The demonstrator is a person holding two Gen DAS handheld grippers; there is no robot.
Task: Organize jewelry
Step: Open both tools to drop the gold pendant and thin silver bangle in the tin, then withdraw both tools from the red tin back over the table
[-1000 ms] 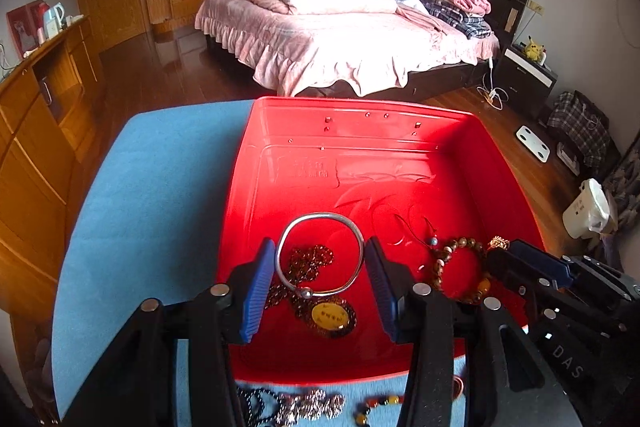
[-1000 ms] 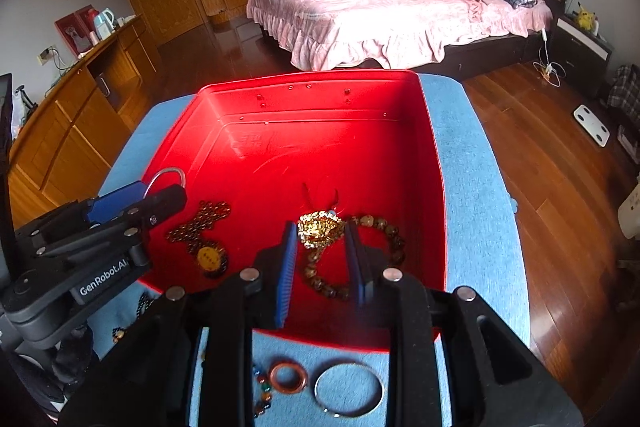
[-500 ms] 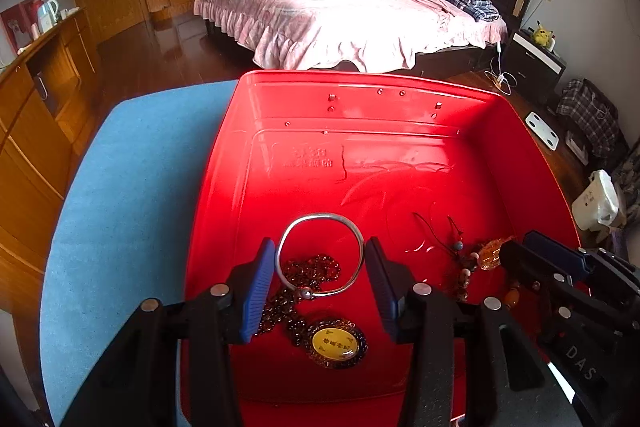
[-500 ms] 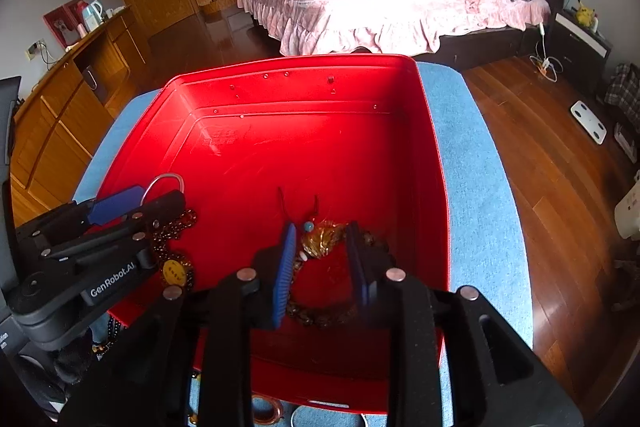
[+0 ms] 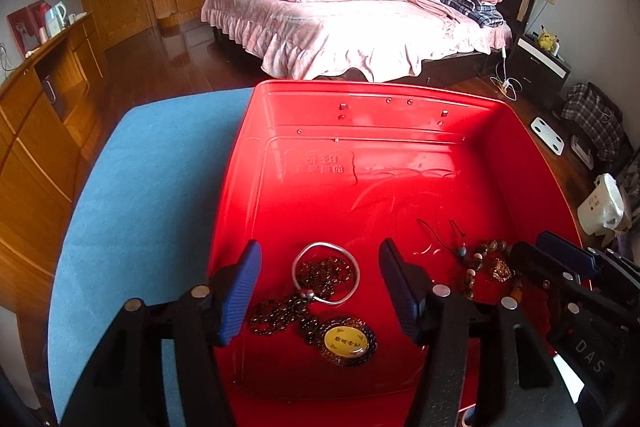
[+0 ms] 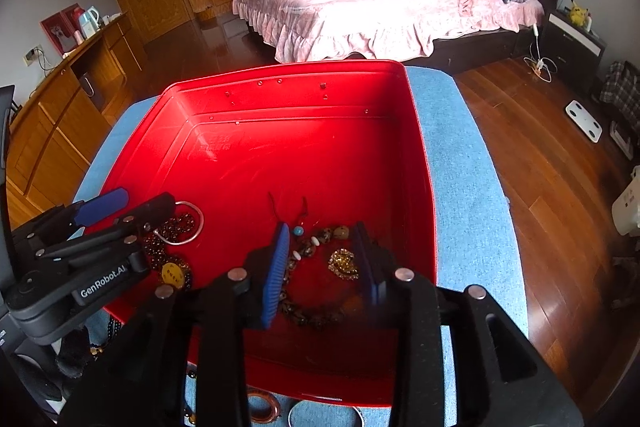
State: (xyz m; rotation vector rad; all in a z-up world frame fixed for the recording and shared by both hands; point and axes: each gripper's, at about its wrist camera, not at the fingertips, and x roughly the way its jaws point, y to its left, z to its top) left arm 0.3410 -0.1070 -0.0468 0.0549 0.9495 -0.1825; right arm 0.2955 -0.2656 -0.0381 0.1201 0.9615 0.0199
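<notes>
1. The bangle and pendant chain lie in the red tray, low centre of the left view, between my left gripper jaws, which have just opened wide.
2. The bead bracelet and gold charm lie free between my right gripper jaws, just parted.
3. Rings at the bottom edge still wait on the blue cloth.

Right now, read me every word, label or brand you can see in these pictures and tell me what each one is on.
"GenRobot.AI": white print on the left gripper body, seen from the right wrist view.
"DAS": white letters on the right gripper body, cut off at the frame edge.
Embossed characters on the red tray floor: too faint to read.
Characters on the yellow pendant: too small to read.
</notes>
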